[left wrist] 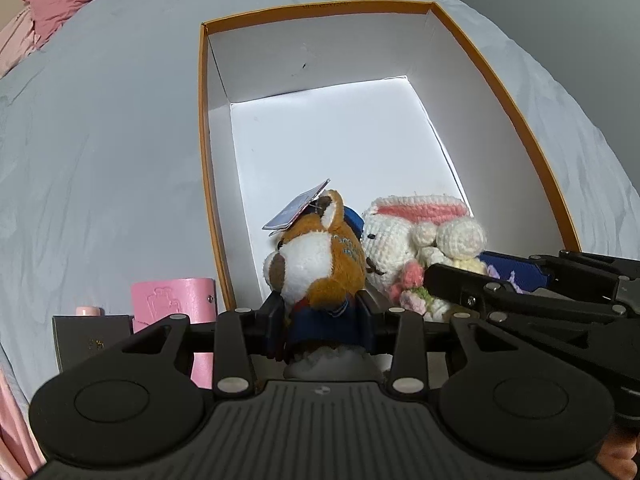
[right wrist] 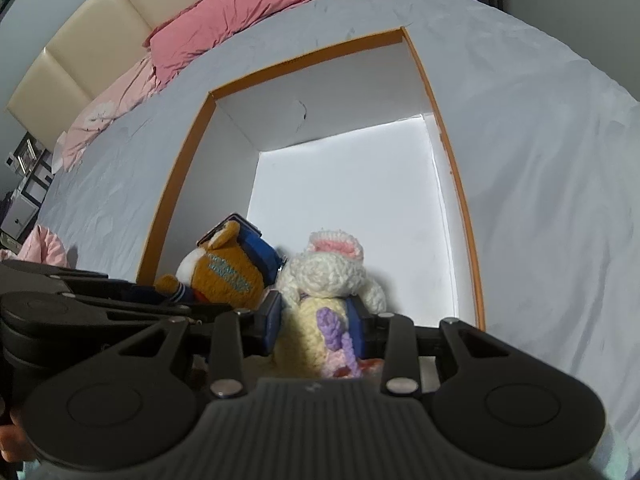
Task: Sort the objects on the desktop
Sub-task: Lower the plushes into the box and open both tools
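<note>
A brown fox plush [left wrist: 316,256] in a blue outfit, with a paper tag on its ear, is clamped between the pads of my left gripper [left wrist: 322,312]. Beside it, a white crochet bunny [right wrist: 328,276] with pink ears and a yellow body is clamped in my right gripper [right wrist: 316,312]. Both toys sit side by side, touching, at the near end of an open box [left wrist: 204,160] with an orange rim and white inside. The frames do not show whether they rest on its floor. The bunny [left wrist: 400,240] and fox [right wrist: 224,276] each appear in the other view too.
A pink leather case [left wrist: 172,296], a grey box [left wrist: 92,340] and a small pink cap [left wrist: 88,311] lie left of the box on the pale bedsheet [left wrist: 100,140]. A pink pillow [right wrist: 228,12] and cream headboard [right wrist: 80,64] are beyond. The box floor [right wrist: 348,184] farther in is bare.
</note>
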`<move>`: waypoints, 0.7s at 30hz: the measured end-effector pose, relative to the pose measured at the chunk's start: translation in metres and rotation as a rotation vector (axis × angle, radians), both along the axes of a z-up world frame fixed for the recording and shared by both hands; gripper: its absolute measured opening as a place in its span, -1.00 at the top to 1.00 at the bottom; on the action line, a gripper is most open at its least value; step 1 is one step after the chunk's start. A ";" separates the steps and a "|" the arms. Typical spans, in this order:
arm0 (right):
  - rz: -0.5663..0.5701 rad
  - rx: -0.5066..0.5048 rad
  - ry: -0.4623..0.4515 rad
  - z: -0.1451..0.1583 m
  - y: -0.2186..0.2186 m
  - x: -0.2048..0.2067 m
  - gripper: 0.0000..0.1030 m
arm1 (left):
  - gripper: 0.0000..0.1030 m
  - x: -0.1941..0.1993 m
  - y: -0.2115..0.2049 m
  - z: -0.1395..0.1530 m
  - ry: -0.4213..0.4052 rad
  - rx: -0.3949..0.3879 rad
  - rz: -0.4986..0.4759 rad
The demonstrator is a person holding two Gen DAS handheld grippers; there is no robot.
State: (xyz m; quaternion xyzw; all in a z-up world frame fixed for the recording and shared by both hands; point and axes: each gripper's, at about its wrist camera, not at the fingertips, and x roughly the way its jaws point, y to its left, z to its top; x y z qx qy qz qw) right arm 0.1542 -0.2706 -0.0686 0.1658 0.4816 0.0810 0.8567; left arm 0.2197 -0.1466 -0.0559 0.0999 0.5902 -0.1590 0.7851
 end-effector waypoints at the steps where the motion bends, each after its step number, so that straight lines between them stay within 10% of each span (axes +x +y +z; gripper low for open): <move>1: 0.007 -0.005 0.006 -0.001 0.000 -0.001 0.28 | 0.13 0.001 -0.001 0.000 0.000 0.001 -0.009; 21: 0.047 -0.066 0.077 -0.004 0.008 0.005 0.22 | -0.09 -0.012 0.023 0.024 -0.054 -0.147 -0.006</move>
